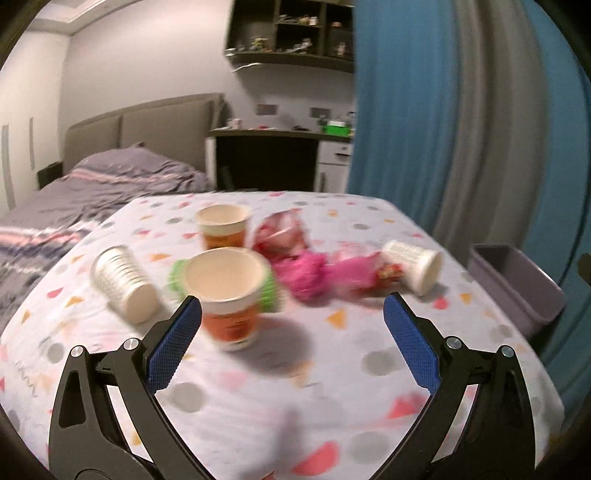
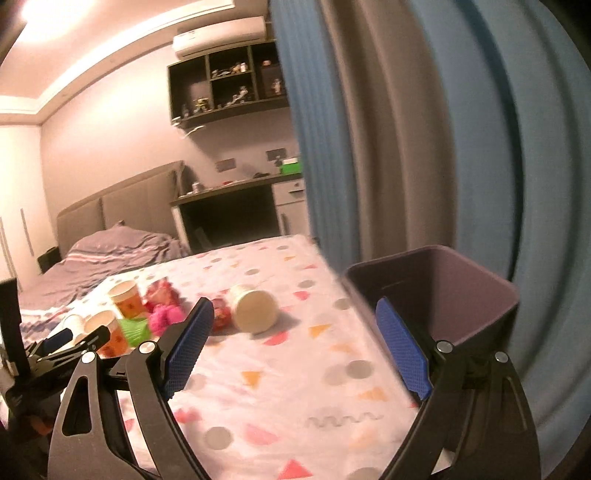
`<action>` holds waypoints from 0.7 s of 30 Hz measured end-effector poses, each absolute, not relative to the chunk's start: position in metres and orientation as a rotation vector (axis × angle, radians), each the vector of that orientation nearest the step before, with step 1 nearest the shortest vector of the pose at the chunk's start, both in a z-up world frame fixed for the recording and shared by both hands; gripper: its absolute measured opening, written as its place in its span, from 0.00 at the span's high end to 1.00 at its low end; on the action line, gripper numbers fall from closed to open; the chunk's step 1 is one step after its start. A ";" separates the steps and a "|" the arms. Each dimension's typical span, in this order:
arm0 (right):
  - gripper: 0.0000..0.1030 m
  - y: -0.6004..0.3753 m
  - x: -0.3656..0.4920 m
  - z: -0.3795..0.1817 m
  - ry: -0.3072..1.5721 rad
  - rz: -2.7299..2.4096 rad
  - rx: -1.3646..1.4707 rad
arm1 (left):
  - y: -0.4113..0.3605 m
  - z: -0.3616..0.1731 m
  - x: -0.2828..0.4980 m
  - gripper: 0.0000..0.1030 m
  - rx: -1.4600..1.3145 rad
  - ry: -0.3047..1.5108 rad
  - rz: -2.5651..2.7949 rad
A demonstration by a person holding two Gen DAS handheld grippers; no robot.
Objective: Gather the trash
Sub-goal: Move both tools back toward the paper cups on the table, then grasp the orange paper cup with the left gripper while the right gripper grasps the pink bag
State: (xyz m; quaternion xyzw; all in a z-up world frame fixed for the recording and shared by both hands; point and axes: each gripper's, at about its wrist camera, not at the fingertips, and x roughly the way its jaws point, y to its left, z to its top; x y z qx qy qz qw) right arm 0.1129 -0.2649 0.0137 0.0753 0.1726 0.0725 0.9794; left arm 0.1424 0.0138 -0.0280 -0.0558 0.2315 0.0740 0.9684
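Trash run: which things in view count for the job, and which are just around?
For the job:
- orange paper cups
- white cups on their sides
- pink wrappers
- green wrapper
- purple bin

Just around:
- bed
- blue curtain
- wall shelf
- desk

Matt paper cups point(image 1: 225, 291) on printed cloth point(image 1: 332, 369); smooth plastic bin point(image 2: 443, 295).

The left black two-finger tongs point(image 1: 292, 308) with blue textured pads point(image 1: 173, 349) stand spread wide — nothing is pinched between the pads, and they tilt gently downward. The right black tongs point(image 2: 294, 320), likewise blue-padded point(image 2: 402, 349), are also parted wide with nothing gripped, angled slightly down. In the right wrist view the left tongs point(image 2: 74, 338) show at the lower left edge — blurred.
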 end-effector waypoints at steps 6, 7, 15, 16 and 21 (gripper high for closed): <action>0.16 -0.233 0.118 0.009 0.380 0.215 0.138 | 0.053 -0.039 0.146 0.06 -0.149 0.490 0.190; 0.16 -0.228 0.118 0.009 0.381 0.224 0.134 | 0.056 -0.041 0.148 0.06 -0.158 0.501 0.183; 0.16 -0.205 0.126 0.008 0.392 0.269 0.115 | 0.062 -0.054 0.174 0.16 -0.148 0.578 0.185; 0.16 -0.201 0.128 0.007 0.397 0.278 0.113 | 0.063 -0.055 0.177 0.19 -0.152 0.588 0.178; 0.16 -0.181 0.138 0.003 0.420 0.314 0.085 | 0.067 -0.060 0.191 0.40 -0.180 0.633 0.154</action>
